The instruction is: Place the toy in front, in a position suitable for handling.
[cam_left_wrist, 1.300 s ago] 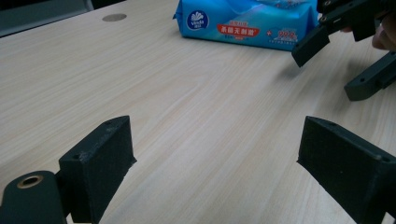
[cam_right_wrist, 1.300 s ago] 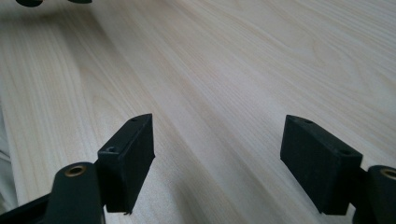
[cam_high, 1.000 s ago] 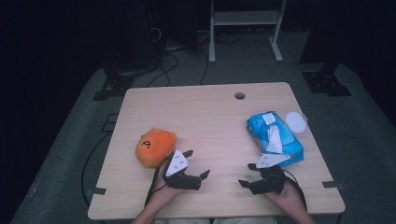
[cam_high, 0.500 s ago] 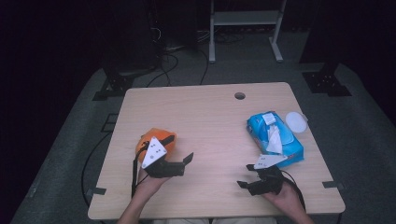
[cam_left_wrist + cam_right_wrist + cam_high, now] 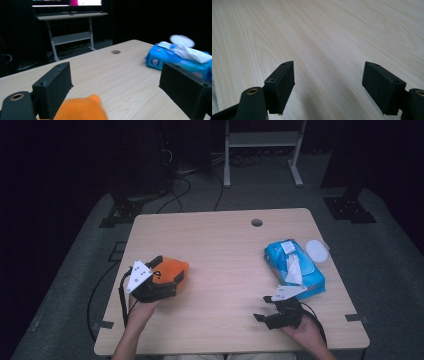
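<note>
Orange plush toy (image 5: 170,270) lay near the left front part of the pale wooden desk (image 5: 225,250), and the left tool (image 5: 167,276) sat right over it with its jaws spread wide, the toy's top showing between them in the left gripper view (image 5: 82,110). Nothing was clamped yet. The right tool (image 5: 267,312) rested low over bare wood at the front right, jaws parted and empty, just beside a blue wipes pack (image 5: 295,267) with its lid flipped open.

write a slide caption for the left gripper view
Open left gripper over an orange plush toy, with a blue wipes pack across the wooden table.
</note>
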Demonstrator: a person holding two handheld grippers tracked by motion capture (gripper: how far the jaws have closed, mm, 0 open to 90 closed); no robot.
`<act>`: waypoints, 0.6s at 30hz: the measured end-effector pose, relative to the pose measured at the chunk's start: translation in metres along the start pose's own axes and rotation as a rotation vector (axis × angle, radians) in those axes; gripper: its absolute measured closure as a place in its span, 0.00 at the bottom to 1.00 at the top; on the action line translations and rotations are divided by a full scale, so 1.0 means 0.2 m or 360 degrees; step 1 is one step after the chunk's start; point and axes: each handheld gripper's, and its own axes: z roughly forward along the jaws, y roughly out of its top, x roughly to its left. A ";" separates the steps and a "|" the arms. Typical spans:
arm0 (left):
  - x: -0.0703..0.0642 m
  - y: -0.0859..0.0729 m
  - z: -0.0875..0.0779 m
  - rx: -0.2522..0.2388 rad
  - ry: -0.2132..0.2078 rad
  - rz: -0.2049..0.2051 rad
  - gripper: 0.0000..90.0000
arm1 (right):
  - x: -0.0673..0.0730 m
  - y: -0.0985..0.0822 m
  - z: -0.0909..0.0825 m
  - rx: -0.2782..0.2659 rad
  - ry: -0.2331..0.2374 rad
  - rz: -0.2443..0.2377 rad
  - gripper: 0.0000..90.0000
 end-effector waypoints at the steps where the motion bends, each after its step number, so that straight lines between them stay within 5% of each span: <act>1: 0.01 0.00 -0.01 -0.0002 0.0013 0.0000 0.12 | 0.00 0.00 0.00 0.0001 0.0000 0.0001 0.28; 13: 0.16 -0.06 -0.06 0.0014 0.0158 -0.0075 0.12 | 0.01 0.01 0.02 0.0011 0.0011 -0.0002 0.28; 18: 0.20 -0.11 -0.06 0.0080 0.0201 -0.0065 0.12 | 0.01 0.01 0.02 0.0007 0.0013 -0.0007 0.28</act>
